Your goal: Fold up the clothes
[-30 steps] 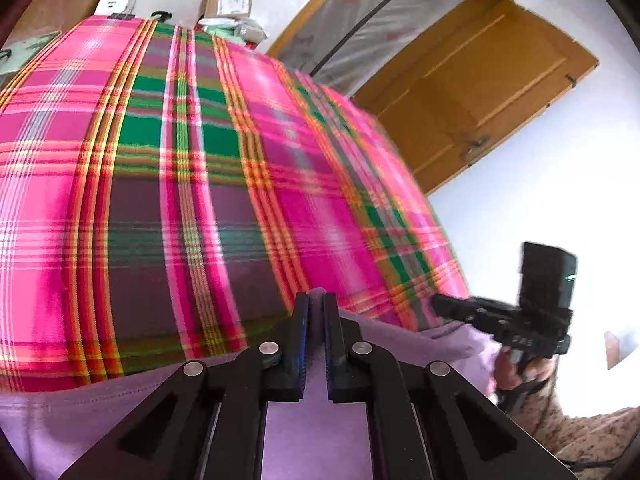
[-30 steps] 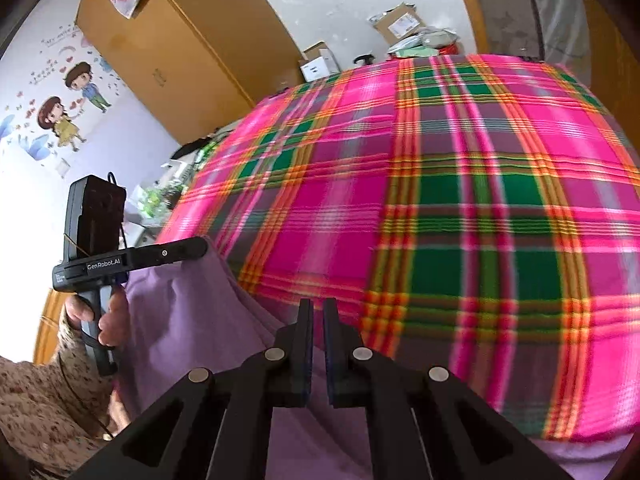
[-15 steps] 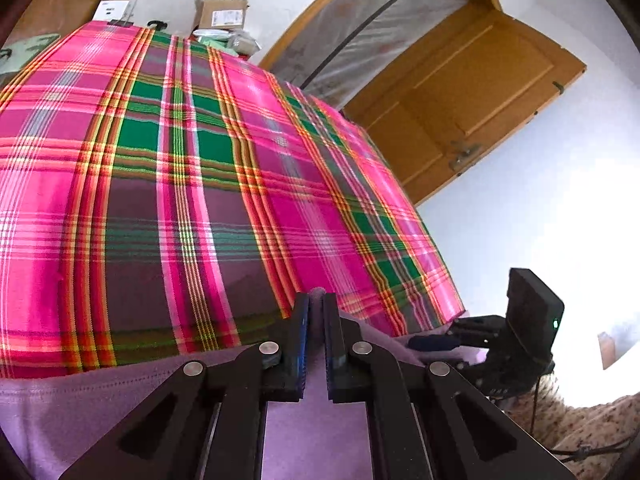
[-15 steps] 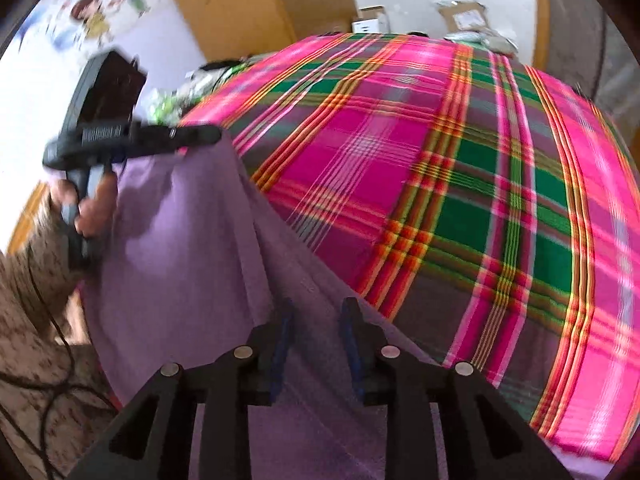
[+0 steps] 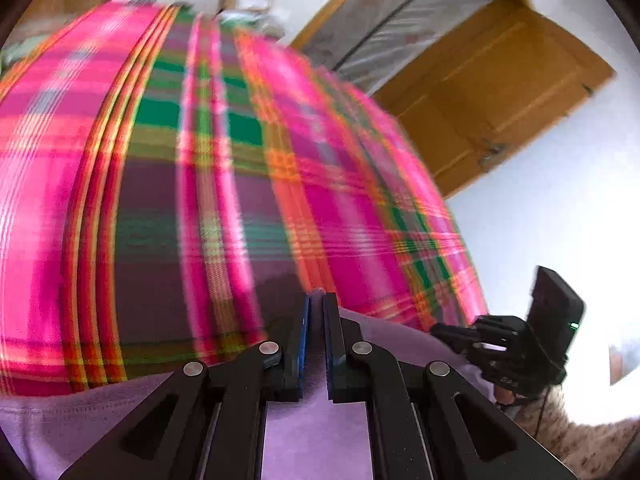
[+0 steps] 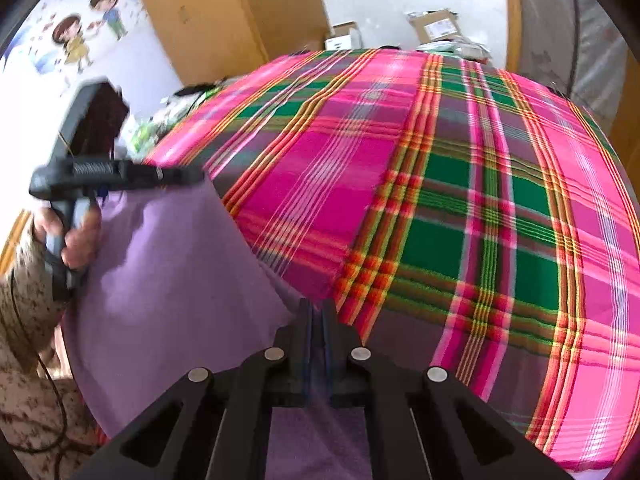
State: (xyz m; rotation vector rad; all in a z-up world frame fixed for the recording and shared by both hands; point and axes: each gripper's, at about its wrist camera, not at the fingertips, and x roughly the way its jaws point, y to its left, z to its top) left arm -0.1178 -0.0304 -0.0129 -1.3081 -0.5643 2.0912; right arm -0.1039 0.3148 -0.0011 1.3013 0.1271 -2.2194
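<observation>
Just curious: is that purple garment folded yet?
Not yet: the purple garment hangs spread between left gripper and right gripper.

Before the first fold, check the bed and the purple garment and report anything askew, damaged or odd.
Nothing stands out. The purple garment hangs stretched between the left hand-held gripper and the right hand-held gripper, both shut on its edge, at the near edge of the plaid bedspread, which lies smooth. No tear or stain shows.

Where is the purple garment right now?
The purple garment hangs at the near edge of the plaid bedspread, stretched between the left gripper and the right gripper, both shut on its top edge.
</observation>
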